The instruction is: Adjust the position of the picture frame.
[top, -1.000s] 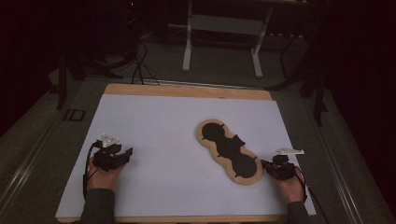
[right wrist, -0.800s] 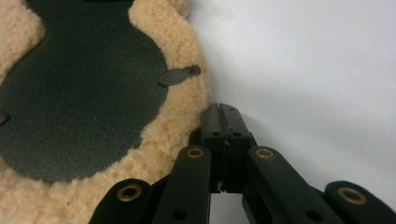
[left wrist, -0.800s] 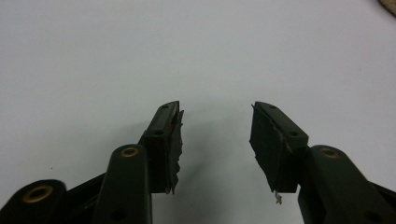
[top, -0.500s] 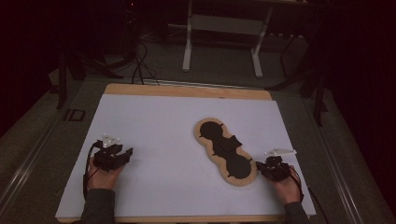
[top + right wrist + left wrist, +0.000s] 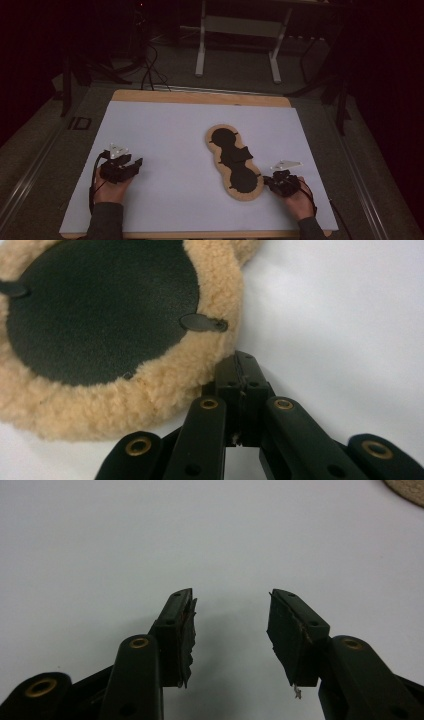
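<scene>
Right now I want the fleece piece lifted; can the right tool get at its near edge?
Probably yes: the right tool sits shut against the fleece piece, nothing between them; it must open first.

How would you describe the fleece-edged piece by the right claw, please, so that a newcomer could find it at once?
Start at the white sheet covering the table. Right of its middle lies the fleece-edged piece, long and three-lobed, running diagonally toward the right claw, whose shut tips meet its near rim. Black faces ringed by tan fleece set it apart from the two black tools.

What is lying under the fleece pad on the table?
The fleece pad lies on a white sheet over the wooden table. Anything directly beneath it is covered.
</scene>
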`<state>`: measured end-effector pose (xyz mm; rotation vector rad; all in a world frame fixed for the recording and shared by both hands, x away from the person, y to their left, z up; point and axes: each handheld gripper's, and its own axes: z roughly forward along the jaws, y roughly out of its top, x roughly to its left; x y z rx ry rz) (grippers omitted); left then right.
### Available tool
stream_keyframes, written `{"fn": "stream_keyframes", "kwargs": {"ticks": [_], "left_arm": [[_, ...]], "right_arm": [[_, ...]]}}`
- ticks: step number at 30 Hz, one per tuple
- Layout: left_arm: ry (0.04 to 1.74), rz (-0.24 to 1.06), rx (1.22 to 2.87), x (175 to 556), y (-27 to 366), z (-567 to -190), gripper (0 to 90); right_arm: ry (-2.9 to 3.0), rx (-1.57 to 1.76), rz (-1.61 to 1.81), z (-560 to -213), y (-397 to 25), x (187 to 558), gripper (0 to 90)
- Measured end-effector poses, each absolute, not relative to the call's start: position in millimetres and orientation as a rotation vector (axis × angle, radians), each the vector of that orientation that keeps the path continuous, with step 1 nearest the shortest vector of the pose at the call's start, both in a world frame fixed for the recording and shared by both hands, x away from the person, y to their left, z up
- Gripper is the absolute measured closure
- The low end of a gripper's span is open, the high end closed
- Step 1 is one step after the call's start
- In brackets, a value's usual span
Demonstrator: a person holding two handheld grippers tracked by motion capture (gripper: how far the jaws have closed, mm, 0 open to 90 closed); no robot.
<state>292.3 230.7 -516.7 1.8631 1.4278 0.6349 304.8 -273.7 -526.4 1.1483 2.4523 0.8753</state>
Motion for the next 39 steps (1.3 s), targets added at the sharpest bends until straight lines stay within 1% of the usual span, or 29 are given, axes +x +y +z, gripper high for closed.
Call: {"fn": "stream_keyframes", "kwargs": {"ticks": [15, 17, 20, 28, 39], "left_arm": [[1.409, 0.637, 1.864, 292, 229, -516, 53.5], [1.417, 0.646, 1.865, 292, 228, -516, 50.4], [1.424, 0.656, 1.863, 292, 228, -516, 48.5], [1.428, 0.650, 1.844, 292, 230, -515, 48.7], [1.411, 0.648, 1.868, 292, 227, -516, 49.8]], "right_arm": [[2.526, 1.048, 0.904, -527, -250, 299, 90.0], [2.534, 1.035, 0.909, -527, -247, 299, 90.0], [2.552, 1.013, 0.924, -528, -241, 297, 90.0], [2.582, 0.964, 0.927, -528, -225, 295, 90.0], [2.622, 0.893, 0.950, -529, -201, 294, 90.0]]}}
